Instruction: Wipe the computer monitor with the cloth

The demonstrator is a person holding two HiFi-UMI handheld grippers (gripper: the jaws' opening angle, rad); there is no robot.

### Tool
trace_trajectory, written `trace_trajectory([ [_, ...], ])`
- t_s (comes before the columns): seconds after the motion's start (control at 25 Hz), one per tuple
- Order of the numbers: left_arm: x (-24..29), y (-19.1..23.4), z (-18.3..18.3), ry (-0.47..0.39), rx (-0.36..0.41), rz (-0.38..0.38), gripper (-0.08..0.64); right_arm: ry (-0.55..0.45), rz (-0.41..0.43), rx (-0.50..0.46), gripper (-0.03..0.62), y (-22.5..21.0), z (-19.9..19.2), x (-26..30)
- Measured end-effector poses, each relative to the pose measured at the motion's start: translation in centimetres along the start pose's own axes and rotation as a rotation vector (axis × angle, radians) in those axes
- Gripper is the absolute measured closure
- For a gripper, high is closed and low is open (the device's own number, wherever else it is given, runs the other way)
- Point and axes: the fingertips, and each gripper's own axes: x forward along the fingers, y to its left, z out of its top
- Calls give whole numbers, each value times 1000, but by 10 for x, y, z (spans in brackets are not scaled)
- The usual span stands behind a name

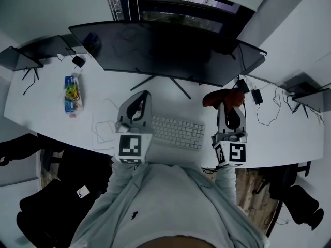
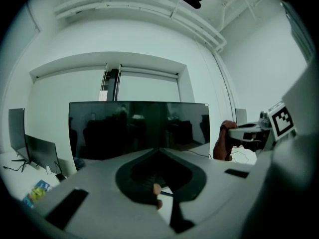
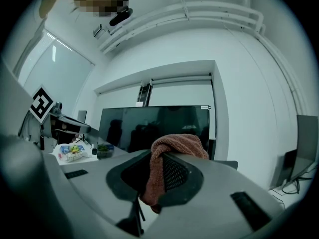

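Rust-red terry cloth is clamped in right gripper, left gripper closed empty; wide black monitor could be toppled by pressure.

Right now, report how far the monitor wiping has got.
Done: the right hand-held gripper is shut on the cloth. In hand: cloth held before the monitor, apparently not touching it. Still to do: all the wiping; the left hand-held gripper is shut, empty.
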Motion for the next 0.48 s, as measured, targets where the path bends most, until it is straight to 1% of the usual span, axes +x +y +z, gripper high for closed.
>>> trace_trajectory([
  [0.16,1,2,0,-5,13,-1,541,-40,-11,-8,540,-12,12,6],
  [0.28,3,-1,2,-3,4,0,541,-66,-24,-21,540,-29,25,12],
  [0.48,7,-9,1,-2,16,-18,541,-107,-43,-73,540,-56,48,29],
])
